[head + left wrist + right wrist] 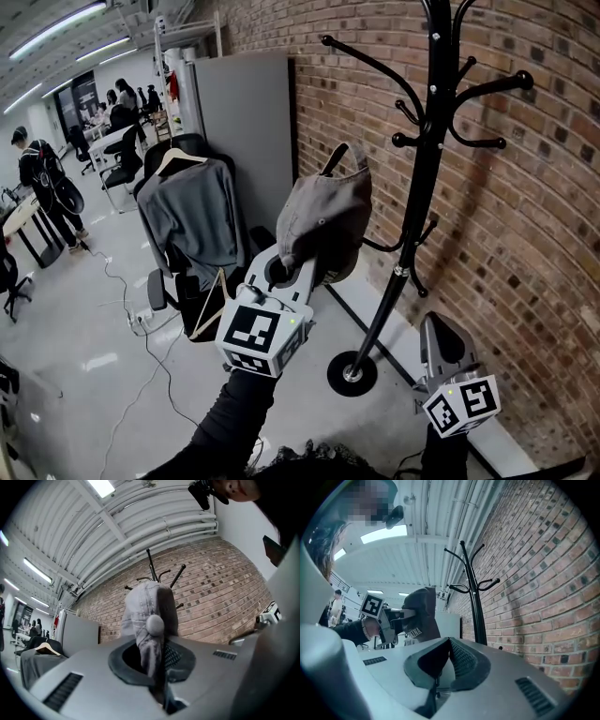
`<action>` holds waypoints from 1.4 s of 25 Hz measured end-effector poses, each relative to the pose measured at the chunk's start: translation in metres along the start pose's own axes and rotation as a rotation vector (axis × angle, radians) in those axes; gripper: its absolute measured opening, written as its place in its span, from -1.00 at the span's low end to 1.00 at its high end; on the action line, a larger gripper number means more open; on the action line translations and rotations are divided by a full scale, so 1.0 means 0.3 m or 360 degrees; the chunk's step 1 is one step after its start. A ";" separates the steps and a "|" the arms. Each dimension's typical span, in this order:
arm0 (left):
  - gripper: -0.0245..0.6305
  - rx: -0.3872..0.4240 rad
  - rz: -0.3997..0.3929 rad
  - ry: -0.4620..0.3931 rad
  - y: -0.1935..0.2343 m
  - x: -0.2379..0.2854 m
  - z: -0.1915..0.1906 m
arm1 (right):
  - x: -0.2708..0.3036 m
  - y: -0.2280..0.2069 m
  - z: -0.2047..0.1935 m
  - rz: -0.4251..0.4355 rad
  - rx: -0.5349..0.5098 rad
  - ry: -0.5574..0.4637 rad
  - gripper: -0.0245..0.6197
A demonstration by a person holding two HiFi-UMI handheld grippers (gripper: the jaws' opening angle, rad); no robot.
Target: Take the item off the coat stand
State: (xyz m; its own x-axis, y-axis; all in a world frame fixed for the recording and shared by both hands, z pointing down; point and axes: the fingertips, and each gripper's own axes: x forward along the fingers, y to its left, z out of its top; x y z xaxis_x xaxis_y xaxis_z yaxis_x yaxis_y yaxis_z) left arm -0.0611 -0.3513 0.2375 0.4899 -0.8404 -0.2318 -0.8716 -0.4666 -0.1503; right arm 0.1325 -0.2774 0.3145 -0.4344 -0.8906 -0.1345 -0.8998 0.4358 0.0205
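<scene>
At the left gripper (pixel 289 274), fingers clamped shut, pinches a crumpled grey cap (pixel 323 225) with a top button, off the coat stand (pixel 422 187); holds right gripper (pixel 441 339) closed, empty.

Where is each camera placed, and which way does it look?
Head view: on the person's head, looking down at the coat stand and brick wall; left tongs, right tongs and a sleeve show.
Left gripper view: on the left tongs, facing the cap they clamp; their jaws show.
Right gripper view: on the right tongs, facing the coat stand; shut jaws show.
Shared: all three show the cap and coat stand.
</scene>
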 end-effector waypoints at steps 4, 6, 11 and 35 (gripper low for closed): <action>-0.87 -0.0013 -0.0029 0.0081 0.007 -0.072 -0.069 | -0.004 0.049 -0.002 0.0013 -0.0021 0.0021 -0.90; -0.87 -0.0030 -0.0047 0.0112 0.002 -0.103 -0.098 | -0.009 0.067 -0.001 0.0000 -0.0019 0.0023 -0.90; -0.87 -0.0065 -0.0126 0.0176 -0.030 -0.178 -0.171 | -0.030 0.110 0.000 -0.0046 -0.0017 0.0028 -0.90; -0.87 -0.0197 -0.0182 0.0305 -0.184 -0.430 -0.271 | -0.190 0.206 0.003 -0.0122 -0.0030 0.0057 -0.90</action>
State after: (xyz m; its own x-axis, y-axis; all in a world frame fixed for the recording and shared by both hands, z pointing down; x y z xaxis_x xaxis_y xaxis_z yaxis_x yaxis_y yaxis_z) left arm -0.0776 -0.2395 0.3538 0.5832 -0.8117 -0.0319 -0.8122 -0.5818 -0.0437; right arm 0.1017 -0.1995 0.3224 -0.3650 -0.9256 -0.1008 -0.9310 0.3638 0.0299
